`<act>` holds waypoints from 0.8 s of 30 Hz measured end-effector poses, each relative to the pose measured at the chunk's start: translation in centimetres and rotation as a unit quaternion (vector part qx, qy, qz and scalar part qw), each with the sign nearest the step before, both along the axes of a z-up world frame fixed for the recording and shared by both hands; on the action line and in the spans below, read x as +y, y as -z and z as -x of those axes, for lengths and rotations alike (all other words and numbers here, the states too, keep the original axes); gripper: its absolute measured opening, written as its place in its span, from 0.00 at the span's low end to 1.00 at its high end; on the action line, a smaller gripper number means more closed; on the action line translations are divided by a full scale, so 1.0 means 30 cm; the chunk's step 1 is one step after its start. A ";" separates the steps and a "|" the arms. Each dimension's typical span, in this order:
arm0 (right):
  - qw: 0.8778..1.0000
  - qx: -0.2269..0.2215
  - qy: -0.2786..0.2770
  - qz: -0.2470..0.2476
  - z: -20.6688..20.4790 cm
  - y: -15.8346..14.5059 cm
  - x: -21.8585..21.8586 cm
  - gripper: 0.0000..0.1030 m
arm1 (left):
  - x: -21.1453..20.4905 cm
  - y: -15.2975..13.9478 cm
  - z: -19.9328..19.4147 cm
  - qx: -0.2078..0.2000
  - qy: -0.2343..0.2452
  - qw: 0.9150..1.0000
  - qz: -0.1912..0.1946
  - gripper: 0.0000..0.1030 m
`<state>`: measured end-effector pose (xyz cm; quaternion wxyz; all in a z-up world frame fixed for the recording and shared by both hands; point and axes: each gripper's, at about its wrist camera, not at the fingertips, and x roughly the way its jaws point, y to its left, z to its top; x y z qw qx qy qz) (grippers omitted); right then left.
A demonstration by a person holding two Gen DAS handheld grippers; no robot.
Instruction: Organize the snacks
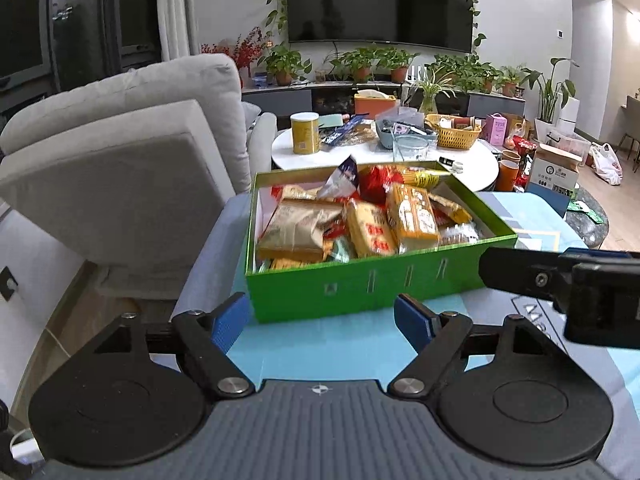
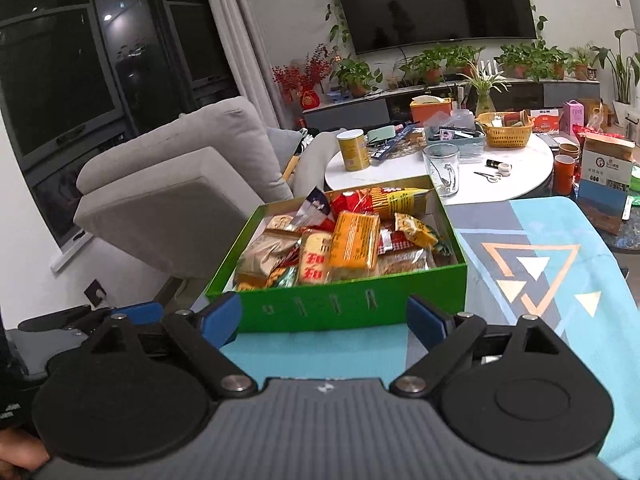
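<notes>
Snacks are being kept together in one green box (image 1: 360, 288) on the desk (image 2: 520, 300).

The left gripper (image 1: 322, 320) and right gripper (image 2: 324, 320) are being held just before the box's near wall, fingers wide and empty, probably so that a packet such as the orange one (image 2: 356, 244) can be reached.

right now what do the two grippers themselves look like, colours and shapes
Both match. The left gripper and right gripper each have blue textured pads on black linkage arms with silver pivot bolts, two round black discs, and a grey ribbed body bearing a small white emblem. No cables or sleeves show.
</notes>
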<state>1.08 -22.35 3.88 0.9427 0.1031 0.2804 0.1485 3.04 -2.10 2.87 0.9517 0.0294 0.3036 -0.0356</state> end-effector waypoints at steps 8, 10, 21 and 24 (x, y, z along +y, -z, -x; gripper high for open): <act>1.000 0.005 0.008 0.009 0.080 0.022 0.015 0.77 | 0.032 0.027 0.067 0.010 -0.009 1.000 0.016 0.75; 1.000 0.009 0.011 0.007 0.086 0.030 0.012 0.77 | 0.037 0.032 0.080 0.012 -0.011 1.000 0.020 0.75; 1.000 0.019 0.015 0.011 0.114 0.057 0.017 0.77 | 0.032 0.047 0.098 0.025 -0.022 0.999 0.013 0.75; 1.000 0.018 0.015 0.012 0.114 0.057 0.019 0.77 | 0.030 0.052 0.105 0.021 -0.018 1.000 0.008 0.75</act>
